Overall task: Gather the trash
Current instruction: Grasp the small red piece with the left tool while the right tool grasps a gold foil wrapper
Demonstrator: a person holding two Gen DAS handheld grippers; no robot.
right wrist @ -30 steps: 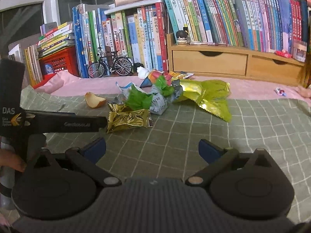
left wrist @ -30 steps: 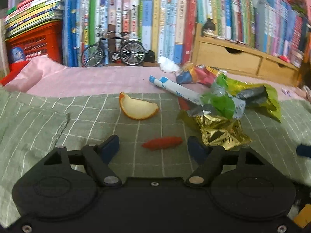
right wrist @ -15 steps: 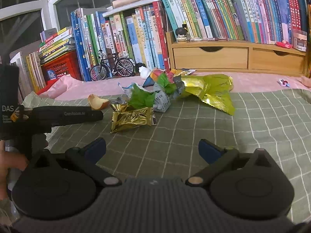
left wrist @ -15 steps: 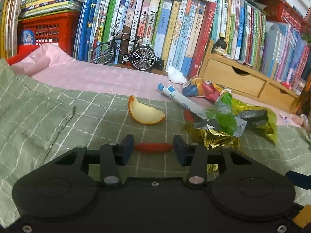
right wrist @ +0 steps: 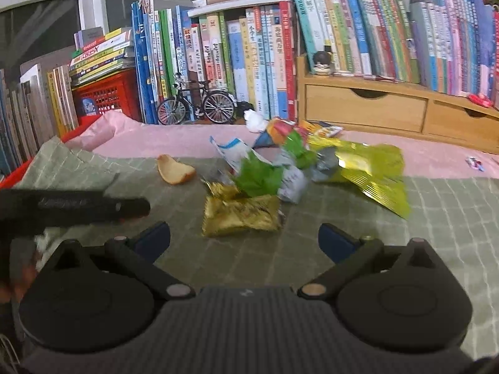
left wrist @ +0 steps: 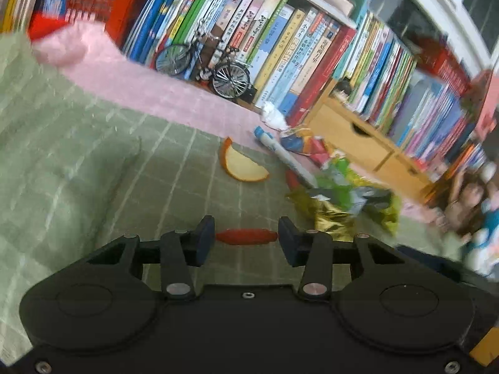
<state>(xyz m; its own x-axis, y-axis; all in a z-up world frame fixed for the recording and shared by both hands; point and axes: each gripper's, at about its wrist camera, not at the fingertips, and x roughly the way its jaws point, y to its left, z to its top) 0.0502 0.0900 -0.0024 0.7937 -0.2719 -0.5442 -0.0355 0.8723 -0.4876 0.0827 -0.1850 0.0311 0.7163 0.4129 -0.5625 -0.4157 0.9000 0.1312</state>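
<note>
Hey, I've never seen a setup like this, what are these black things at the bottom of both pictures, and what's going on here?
No robot here: a person holds a two-finger gripper in each hand, and each carries a wide-angle camera looking forward along its fingers. The black shapes at the bottom are the grippers themselves.

One picture comes from the left gripper. Its jaws have just been closing and now clamp a small red piece of trash end to end.

The other comes from the right gripper, open and holding nothing, in front of a gold wrapper.

On the green checked cloth lie an orange peel and a heap of crumpled snack bags. Behind stand books and a model bicycle.
</note>
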